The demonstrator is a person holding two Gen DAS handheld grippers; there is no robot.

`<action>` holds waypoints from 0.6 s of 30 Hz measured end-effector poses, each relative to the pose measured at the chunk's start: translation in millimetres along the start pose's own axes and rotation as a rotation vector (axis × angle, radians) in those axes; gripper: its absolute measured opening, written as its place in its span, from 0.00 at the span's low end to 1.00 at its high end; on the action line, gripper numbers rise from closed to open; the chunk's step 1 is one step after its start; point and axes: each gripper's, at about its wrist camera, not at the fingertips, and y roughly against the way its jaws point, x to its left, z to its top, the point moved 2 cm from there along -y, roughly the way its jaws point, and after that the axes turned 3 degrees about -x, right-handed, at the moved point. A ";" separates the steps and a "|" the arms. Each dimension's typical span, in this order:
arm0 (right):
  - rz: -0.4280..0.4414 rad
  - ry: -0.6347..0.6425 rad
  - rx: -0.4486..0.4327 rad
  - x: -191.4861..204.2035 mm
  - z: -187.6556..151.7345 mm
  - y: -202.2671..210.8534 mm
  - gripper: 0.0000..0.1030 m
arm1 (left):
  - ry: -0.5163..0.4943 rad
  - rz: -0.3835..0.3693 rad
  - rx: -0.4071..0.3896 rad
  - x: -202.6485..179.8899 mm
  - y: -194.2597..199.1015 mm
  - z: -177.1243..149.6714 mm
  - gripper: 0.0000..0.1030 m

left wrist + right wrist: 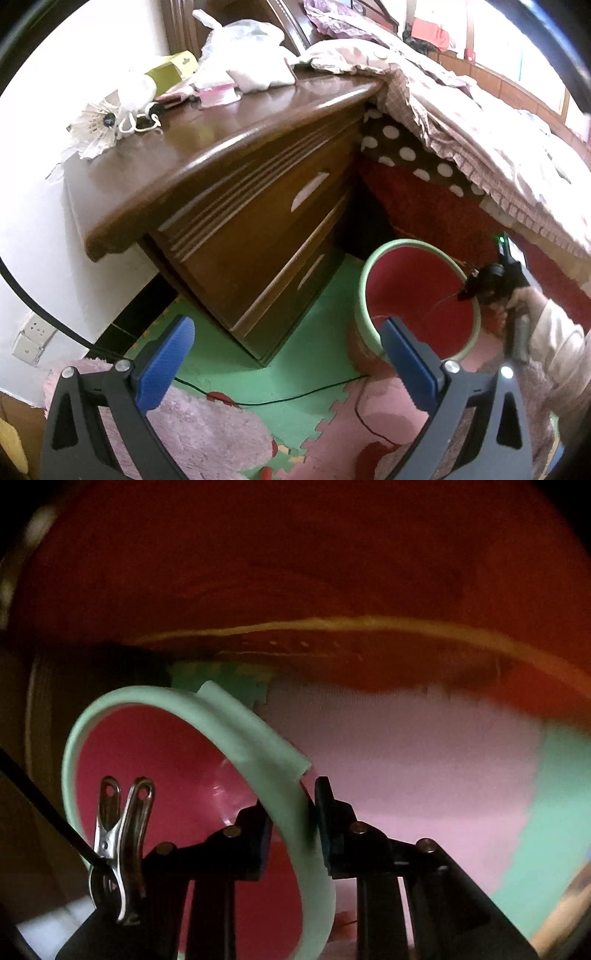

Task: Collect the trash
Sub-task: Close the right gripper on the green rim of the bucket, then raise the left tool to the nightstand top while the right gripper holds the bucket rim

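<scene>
Beside one nightstand (pixel 229 177), one bin's (pixel 147 709) rim sits pinched between two fingers (pixel 332 834).

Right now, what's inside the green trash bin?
The green trash bin shows only a red liner; no trash is visible. The right hand-held gripper hides part of its bottom.

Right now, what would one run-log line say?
right hand-held gripper: shut on bin rim | left hand-held gripper: open, empty | bin: beside nightstand
</scene>
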 end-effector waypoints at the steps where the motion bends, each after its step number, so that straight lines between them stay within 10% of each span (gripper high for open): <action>1: 0.018 -0.045 -0.008 -4.5 -3.1 0.0 0.23 | 0.002 0.003 -0.004 1.4 1.3 0.9 1.00; 10: -0.022 0.082 0.019 28.5 -27.8 -2.8 0.24 | 0.040 0.054 -0.047 27.7 16.5 17.7 1.00; 18: 0.023 0.418 0.126 28.9 -26.4 0.4 0.52 | 0.077 0.100 -0.073 50.6 28.6 27.8 1.00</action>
